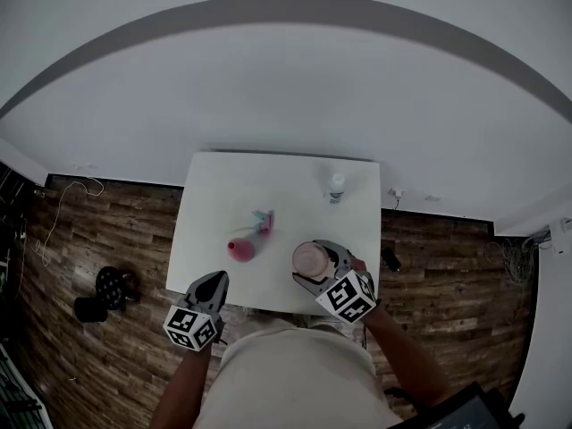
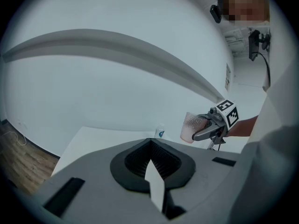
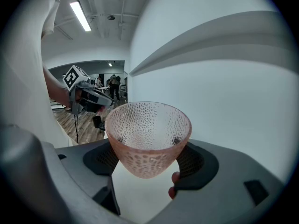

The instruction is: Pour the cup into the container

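Over the near edge of a white tabletop point(image 1: 223, 195), a person works two hand-held grippers. The right gripper point(image 1: 318, 266) has its jaws pressed against opposite sides of a pink dimpled cup point(image 1: 310, 257). The cup is upright, mouth up, and appears to be lifted off the surface. The left gripper point(image 1: 213, 286) hangs by the near left corner, its jaws drawn together on nothing.

The cup looks thin-walled, translucent and light, probably plastic, so a hard squeeze would likely flex it. Its dimples should help the pads bite, but the tapered wall could let it slide. The present hold low on the wall seems sensible and leaves the rim free for pouring. Whether the cup holds anything cannot be made out.

To its left, near the tabletop's middle, a pink vessel point(image 1: 240, 249) lies apparently on its side, perhaps the intended container, with a teal-and-pink piece point(image 1: 263, 222) just beyond it. A small white bottle point(image 1: 335, 187) with a blue label stands at the far edge.
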Available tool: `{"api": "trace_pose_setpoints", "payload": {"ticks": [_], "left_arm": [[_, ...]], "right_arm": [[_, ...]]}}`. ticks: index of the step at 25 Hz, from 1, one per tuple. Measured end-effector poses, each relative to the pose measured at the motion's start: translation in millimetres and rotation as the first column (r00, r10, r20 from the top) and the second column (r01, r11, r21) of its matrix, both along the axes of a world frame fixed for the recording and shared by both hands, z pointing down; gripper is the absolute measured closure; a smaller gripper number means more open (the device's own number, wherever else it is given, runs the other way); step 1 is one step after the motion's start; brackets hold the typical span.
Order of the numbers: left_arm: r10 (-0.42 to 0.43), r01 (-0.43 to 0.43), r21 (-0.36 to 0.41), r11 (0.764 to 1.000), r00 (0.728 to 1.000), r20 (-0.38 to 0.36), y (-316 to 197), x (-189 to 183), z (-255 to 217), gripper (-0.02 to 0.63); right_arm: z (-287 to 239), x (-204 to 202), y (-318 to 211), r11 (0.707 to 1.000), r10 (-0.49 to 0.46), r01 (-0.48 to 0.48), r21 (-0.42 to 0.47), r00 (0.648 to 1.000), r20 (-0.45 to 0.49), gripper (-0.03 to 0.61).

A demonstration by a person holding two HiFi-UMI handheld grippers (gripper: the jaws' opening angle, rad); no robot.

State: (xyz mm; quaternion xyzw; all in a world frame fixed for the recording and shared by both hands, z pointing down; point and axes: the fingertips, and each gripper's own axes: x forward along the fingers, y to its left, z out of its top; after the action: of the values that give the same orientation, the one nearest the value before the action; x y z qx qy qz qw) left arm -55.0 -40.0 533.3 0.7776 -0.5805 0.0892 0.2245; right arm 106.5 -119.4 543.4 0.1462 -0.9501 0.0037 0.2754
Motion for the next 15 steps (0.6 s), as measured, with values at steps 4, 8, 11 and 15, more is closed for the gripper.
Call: {"api": "trace_pose_setpoints", "payload": {"ticks": [4, 8, 11, 15], "left_arm": [[0.003, -0.003, -0.008, 1.0, 1.0, 0.005, 0.5, 1.5, 2.8, 0.603], [0.005, -0.005, -0.018, 1.0, 1.0, 0.008, 2.8, 2.4, 6.8, 0.603], [0.007, -0.007, -0.023, 1.0, 1.0, 0.009, 3.8, 3.3, 8.5, 0.603], [0.011, -0.011, -0.031, 0.999, 1.0, 0.013, 4.8, 6.1, 10.6, 0.603]], "right_arm": [[6.6, 1.5, -0.6, 1.0, 0.003, -0.003, -0.01, 1.0, -0.008, 0.211], [13.2, 3.0, 0.6, 1.0, 0.005, -0.005, -0.019, 1.0, -0.015, 0.21], [17.9, 4.5, 0.8, 1.0, 0.008, -0.008, -0.024, 1.0, -0.021, 0.21], [22.6, 8.9, 0.8, 0.999, 0.014, -0.015, -0.03, 0.999, -0.03, 0.21]]}}
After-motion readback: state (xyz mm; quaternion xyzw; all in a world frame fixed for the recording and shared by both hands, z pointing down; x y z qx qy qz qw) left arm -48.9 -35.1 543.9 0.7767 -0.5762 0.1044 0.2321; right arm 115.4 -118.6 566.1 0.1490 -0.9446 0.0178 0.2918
